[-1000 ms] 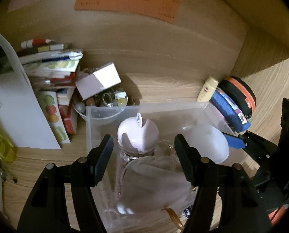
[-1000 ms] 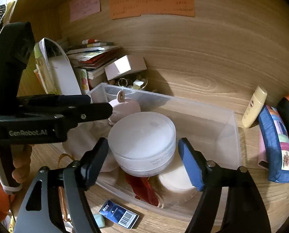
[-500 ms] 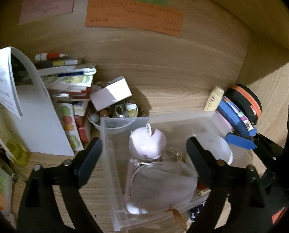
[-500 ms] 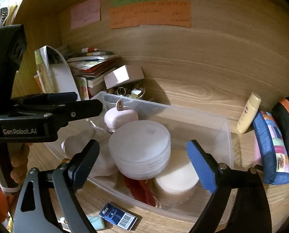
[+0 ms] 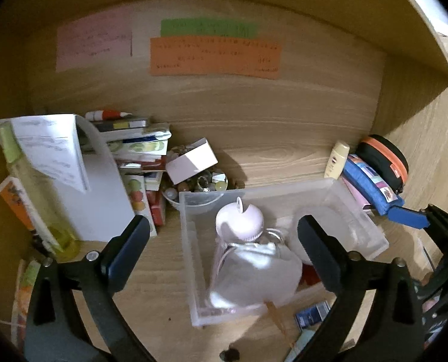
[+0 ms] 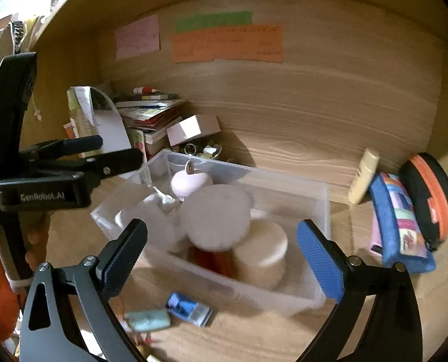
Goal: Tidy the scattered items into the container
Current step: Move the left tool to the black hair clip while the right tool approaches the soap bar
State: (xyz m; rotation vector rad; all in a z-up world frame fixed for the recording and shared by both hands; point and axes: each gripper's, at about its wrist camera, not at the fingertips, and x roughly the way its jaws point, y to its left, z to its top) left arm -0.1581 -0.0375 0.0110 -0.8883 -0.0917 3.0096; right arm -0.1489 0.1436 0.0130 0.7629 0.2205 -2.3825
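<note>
container (image 6: 320, 199) crowded, bare desk (image 5: 163, 271) left

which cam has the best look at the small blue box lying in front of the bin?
Right wrist. The small blue box lies whole on the desk in front of the clear bin, slightly blurred, beside a pale green item. In the left wrist view the box sits low, partly cut off by the gripper's finger.

Both grippers have let go and drawn back up from the clear container (image 5: 190, 241): left gripper (image 5: 224, 235) off the pink bottle (image 5: 239, 223), right gripper (image 6: 222, 238) off the white round jar (image 6: 215, 215) (jaws opening, nothing between them).
</note>
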